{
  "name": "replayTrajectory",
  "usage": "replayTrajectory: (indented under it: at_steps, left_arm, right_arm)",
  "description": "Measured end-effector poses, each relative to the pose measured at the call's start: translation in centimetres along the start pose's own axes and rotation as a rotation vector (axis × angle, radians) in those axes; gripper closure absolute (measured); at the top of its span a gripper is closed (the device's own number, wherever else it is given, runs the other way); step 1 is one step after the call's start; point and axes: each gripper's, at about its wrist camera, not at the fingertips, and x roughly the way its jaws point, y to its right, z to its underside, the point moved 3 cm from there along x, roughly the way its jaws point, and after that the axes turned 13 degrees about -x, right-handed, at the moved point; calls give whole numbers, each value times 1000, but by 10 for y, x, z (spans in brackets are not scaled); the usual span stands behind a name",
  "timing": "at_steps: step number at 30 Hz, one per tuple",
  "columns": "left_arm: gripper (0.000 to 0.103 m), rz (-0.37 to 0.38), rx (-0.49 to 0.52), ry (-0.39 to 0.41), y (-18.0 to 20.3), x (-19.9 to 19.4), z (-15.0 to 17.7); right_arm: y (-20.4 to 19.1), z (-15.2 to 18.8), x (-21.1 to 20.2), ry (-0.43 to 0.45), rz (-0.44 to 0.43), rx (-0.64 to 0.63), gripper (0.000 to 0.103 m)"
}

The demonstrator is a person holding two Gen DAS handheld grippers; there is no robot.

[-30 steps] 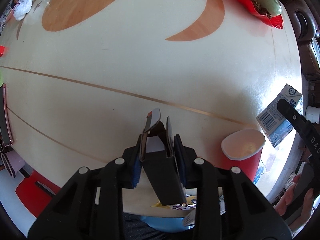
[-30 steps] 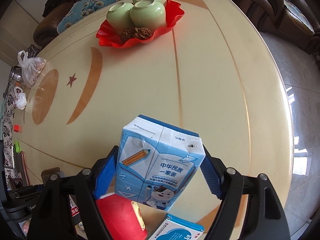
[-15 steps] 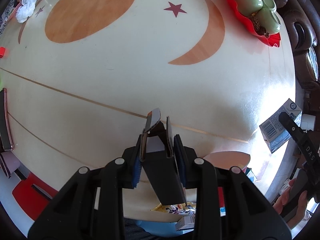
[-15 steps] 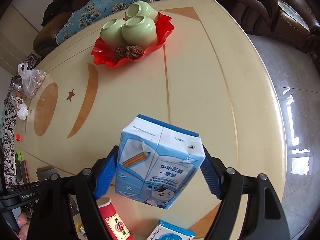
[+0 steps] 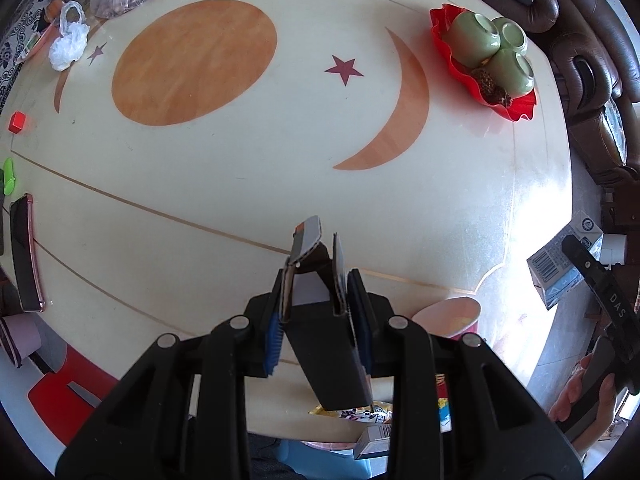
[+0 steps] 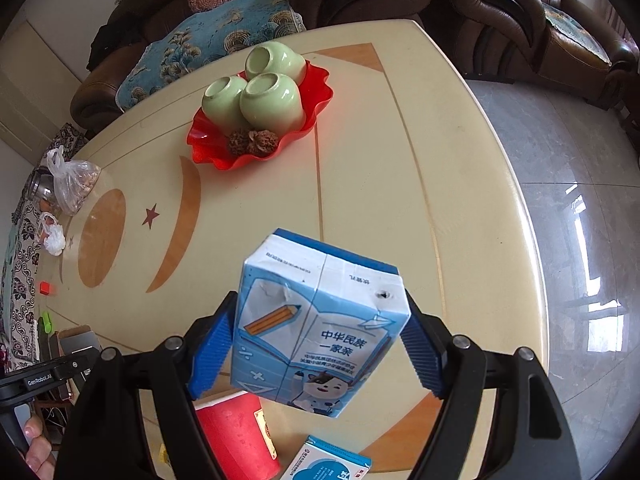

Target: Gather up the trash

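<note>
My left gripper [image 5: 318,300] points straight down over the cream table [image 5: 240,184] and is shut on a small dark cardboard box [image 5: 324,348] whose top flaps stand open. The right gripper [image 6: 316,340] is shut on a blue-and-white milk carton [image 6: 320,316] with a punched straw hole, held above the table's near edge. That carton [image 5: 556,276] also shows at the right edge of the left wrist view. Below the grippers lie a red paper cup [image 6: 236,432], a second blue carton [image 6: 328,464] and a yellow snack wrapper [image 5: 352,414].
A red dish [image 6: 312,92] with three upturned green cups stands at the far side. Plastic bags [image 5: 68,40], a small red cube [image 5: 17,121] and a phone [image 5: 24,252] lie on the left. Brown sofas [image 6: 520,8] ring the table; a red stool [image 5: 64,384] stands below.
Both grippers have risen with their loads, so more of the table shows. The red cup has slipped lower, behind the fingers, in both views.
</note>
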Motion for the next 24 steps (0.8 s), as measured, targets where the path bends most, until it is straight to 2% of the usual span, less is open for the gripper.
replayTrajectory:
  at_steps: [10,24]
  left_arm:
    - [73,26,42,40,7,-20,19]
    - [73,26,137,102,9,-69,77]
  right_arm:
    - [-2,12,-46,56,21,-58,28]
    - [-31,60,-111,91,46,-185,28]
